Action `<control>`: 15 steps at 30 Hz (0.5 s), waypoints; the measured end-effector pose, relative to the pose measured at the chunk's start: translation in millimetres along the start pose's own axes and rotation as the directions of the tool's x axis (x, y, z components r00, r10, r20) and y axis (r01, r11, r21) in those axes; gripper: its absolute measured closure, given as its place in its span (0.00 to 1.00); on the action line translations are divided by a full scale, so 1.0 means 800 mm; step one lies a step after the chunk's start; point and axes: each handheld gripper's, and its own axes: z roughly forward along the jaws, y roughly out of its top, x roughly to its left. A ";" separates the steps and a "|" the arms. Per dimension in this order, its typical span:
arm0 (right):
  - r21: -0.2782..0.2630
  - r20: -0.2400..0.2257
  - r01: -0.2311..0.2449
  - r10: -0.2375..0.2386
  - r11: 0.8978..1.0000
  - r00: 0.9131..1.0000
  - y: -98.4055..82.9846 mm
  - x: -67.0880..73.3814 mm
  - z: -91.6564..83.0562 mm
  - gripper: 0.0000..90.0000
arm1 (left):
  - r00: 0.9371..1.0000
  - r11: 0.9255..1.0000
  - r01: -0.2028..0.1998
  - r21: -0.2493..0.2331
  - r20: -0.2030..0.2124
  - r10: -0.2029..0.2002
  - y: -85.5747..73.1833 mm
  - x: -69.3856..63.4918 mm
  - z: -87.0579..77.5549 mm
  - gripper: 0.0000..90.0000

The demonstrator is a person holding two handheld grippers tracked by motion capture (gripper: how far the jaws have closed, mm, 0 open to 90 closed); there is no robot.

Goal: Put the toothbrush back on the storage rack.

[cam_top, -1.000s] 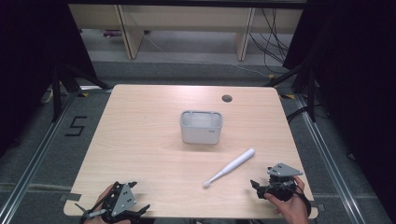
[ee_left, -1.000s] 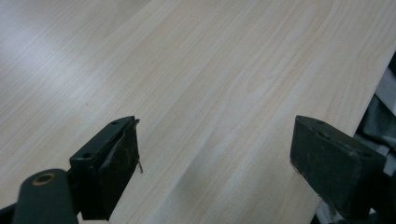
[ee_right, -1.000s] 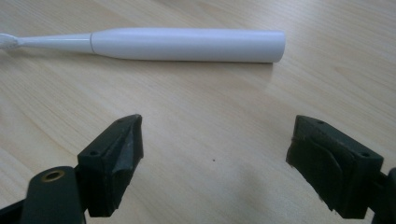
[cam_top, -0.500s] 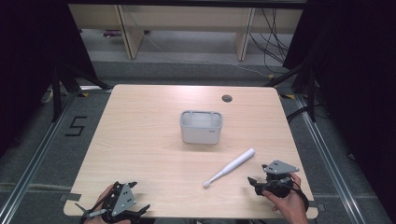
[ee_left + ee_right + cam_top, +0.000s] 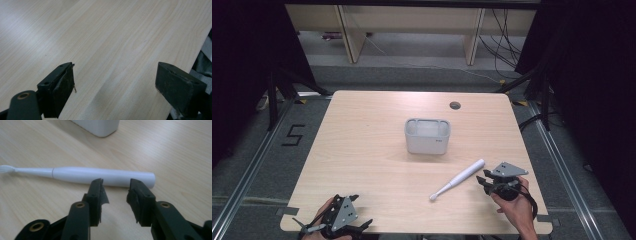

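**Approaching a toothbrush on the table**

Lying flat on the pale wooden table (image 5: 362, 150), the white electric toothbrush (image 5: 458, 179) points its bristled head toward the table's near edge, in front of the grey-white rectangular plastic holder (image 5: 427, 136) and well apart from it. The right gripper (image 5: 488, 181) sits just beside the handle's thick end; its jaws have just been closing and now stand narrow, empty, tips short of the handle. The left gripper (image 5: 362, 225) rests at the near left corner, jaws wide, holding nothing.

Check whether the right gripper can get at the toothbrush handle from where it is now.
Probably yes: the right gripper sits just short of the toothbrush handle, jaws just narrowed, nothing between them, and bare table around it.
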 end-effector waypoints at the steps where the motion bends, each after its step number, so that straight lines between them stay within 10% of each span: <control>1: -0.001 0.001 -0.011 0.011 1.000 1.000 0.003 0.001 0.002 0.76 | 1.000 1.000 0.000 0.000 0.001 0.000 0.000 0.000 0.000 0.17; 15: -0.022 0.020 0.005 -0.004 1.000 1.000 0.036 -0.021 0.043 1.00 | 1.000 1.000 0.007 -0.004 0.008 -0.007 0.000 0.000 -0.001 0.17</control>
